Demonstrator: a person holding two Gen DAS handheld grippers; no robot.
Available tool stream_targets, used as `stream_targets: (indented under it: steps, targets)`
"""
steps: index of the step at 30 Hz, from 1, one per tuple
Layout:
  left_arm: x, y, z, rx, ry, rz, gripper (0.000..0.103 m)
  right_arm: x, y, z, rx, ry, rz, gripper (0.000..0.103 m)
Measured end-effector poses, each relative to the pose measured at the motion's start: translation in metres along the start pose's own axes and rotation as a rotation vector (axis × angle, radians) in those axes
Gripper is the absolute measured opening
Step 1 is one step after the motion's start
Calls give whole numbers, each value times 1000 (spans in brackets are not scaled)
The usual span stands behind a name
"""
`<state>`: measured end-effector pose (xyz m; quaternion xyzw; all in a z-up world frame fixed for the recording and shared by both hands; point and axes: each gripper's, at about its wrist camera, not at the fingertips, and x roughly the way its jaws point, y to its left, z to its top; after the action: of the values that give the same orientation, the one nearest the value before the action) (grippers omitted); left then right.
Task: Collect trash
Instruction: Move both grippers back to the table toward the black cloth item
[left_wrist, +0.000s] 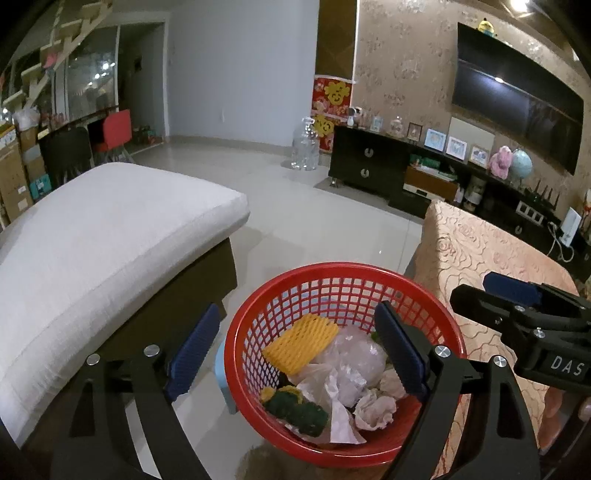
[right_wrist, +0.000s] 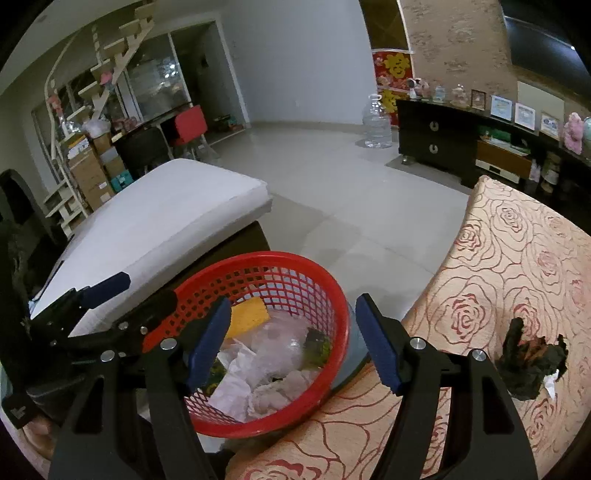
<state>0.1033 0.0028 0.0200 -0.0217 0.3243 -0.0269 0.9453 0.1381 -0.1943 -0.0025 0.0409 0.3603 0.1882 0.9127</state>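
Your right gripper (right_wrist: 291, 339) has its jaws about half open and nothing is between them; through the gap you look down at the near rim of the red basket (right_wrist: 258, 430) and the edge of the rose-patterned cloth (right_wrist: 517, 258) on the worktop. Your left gripper (left_wrist: 295, 354) has its jaws spread wide, also empty, and it hangs just over the basket (left_wrist: 236, 354), with one pad outside the left rim and the other above the trash inside.

The basket already holds a yellow foam net (left_wrist: 299, 343), crumpled tissues (left_wrist: 373, 408), clear plastic wrap (left_wrist: 354, 363) and a dark green piece (left_wrist: 299, 406).

What is left, I judge, is the dark crumpled scrap (right_wrist: 530, 363) on the cloth. It lies to the right of your right jaws, near them and at about the level of the pads, well apart from the basket. It stands rather upright, with its longer side running from top to bottom in the right wrist view. The right hand is clearly the nearer one; the left wrist view does not show the scrap at all. You probably need to swing the right jaws to the right and bring them over it.
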Motion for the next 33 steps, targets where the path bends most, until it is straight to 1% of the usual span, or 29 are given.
stream_targets:
  steps: [8, 12, 18, 23, 26, 29, 33]
  targets:
    - [-9, -4, 1, -20, -33, -33, 83, -18, -13, -5, 8, -23, -53, 72]
    - [-11, -15, 0, 1, -35, -56, 83, -32, -24, -9, 19, -41, -89, 74]
    - [-17, -45, -3, 53, -45, -103, 83, -55, -51, -17, 59, -63, -153, 76]
    - [-19, -76, -7, 111, -43, -144, 83, -75, -84, -30, 109, -68, -234, 76]
    - [-19, -92, -10, 136, -40, -168, 83, -87, -105, -40, 131, -56, -304, 76]
    - [-18, -110, -15, 165, -37, -192, 83, -97, -124, -52, 171, -44, -330, 76]
    - [-15, -133, -20, 205, -30, -216, 83, -111, -148, -73, 229, -39, -387, 77]
